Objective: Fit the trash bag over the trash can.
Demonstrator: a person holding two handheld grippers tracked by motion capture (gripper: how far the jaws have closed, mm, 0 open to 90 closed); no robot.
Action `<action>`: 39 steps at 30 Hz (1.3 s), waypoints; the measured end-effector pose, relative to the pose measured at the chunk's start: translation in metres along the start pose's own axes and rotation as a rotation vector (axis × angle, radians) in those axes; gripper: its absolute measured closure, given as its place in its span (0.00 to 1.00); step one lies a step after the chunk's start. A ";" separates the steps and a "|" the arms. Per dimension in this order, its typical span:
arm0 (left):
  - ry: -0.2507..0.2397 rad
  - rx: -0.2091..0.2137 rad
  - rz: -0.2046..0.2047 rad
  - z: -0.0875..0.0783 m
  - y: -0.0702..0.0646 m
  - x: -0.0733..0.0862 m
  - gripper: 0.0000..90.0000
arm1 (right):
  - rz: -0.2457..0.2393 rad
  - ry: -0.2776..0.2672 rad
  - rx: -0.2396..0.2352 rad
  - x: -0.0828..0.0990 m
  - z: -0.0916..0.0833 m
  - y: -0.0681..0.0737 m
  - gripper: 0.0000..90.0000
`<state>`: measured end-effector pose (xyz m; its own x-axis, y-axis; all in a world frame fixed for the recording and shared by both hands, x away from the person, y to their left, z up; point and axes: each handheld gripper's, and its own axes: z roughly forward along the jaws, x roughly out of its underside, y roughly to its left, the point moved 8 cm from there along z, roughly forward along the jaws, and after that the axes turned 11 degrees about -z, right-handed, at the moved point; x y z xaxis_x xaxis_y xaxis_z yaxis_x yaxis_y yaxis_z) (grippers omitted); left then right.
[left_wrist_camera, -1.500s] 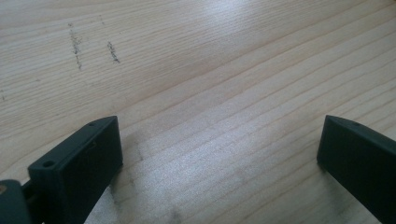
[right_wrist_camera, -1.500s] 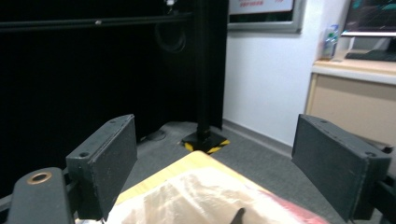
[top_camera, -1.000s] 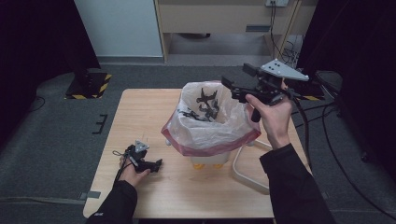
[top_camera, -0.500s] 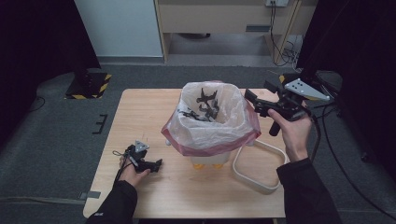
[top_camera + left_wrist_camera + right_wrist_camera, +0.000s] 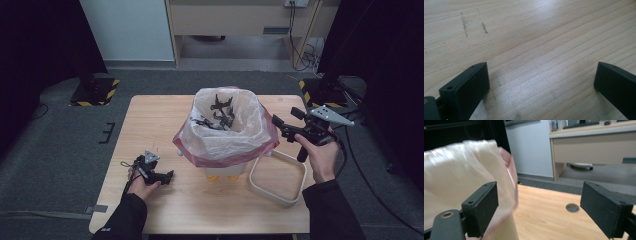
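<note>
Bag (image 5: 225, 131) rim beside right gripper (image 5: 283, 127).

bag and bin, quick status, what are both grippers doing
Left gripper open, low over bare table. Right gripper open, empty, beside the bag. Black pieces inside the bag. Nothing blocking.

table (image 5: 150, 130) pale wood, matt, fine grain; bin liner (image 5: 225, 140) thin translucent glossy plastic; gripper jaws matt black plastic.

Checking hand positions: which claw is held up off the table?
The right claw, raised beside the bagged bin; the left claw rests low on the table.
</note>
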<state>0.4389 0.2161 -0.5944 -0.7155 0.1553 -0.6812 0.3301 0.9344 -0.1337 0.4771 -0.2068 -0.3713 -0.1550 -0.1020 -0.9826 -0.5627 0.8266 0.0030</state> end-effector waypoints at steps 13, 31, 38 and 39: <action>0.000 0.000 0.000 0.000 0.000 0.000 0.00 | 0.056 0.076 0.028 0.055 -0.008 -0.023 0.18; -0.001 0.000 0.000 0.000 0.000 0.000 0.00 | 0.103 0.212 0.045 0.127 -0.026 -0.047 0.20; -0.002 0.000 0.000 0.000 0.000 0.000 0.00 | 0.074 0.277 0.075 0.154 -0.034 -0.065 0.27; -0.002 -0.001 0.000 0.000 0.000 0.000 0.00 | 0.073 0.283 0.086 0.157 -0.036 -0.069 0.27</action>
<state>0.4389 0.2161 -0.5944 -0.7145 0.1548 -0.6823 0.3297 0.9346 -0.1333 0.4623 -0.2996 -0.5187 -0.4199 -0.1806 -0.8894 -0.4731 0.8799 0.0447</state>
